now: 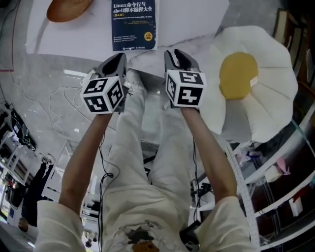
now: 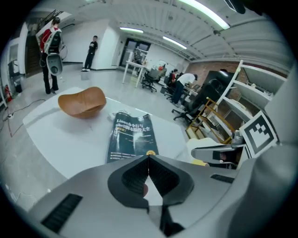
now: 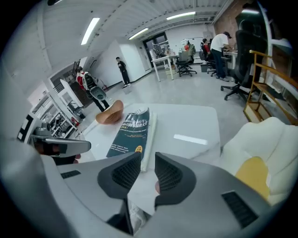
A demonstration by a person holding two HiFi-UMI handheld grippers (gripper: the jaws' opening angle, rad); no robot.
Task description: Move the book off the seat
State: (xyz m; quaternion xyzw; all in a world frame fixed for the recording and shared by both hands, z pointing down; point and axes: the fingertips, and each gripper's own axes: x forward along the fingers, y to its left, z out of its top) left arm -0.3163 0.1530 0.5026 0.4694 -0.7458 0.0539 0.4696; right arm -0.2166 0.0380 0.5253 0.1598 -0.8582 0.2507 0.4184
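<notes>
A dark blue book (image 1: 133, 24) lies flat on the white table (image 1: 197, 24), cover up, also seen in the left gripper view (image 2: 130, 137) and the right gripper view (image 3: 132, 132). The seat is a fried-egg-shaped cushion (image 1: 256, 88) to the right of the table, with nothing on it. My left gripper (image 1: 117, 59) hovers over the table's near edge, just short of the book, its jaws shut and empty (image 2: 148, 157). My right gripper (image 1: 178, 55) hangs beside it, its jaws a little apart with nothing between them (image 3: 147, 160).
An orange-brown bowl-like shell (image 1: 69, 9) sits on the table left of the book. Shelving (image 1: 290, 192) stands at the right and cables (image 1: 44, 106) trail on the floor at the left. People and office chairs (image 3: 186, 62) are far behind the table.
</notes>
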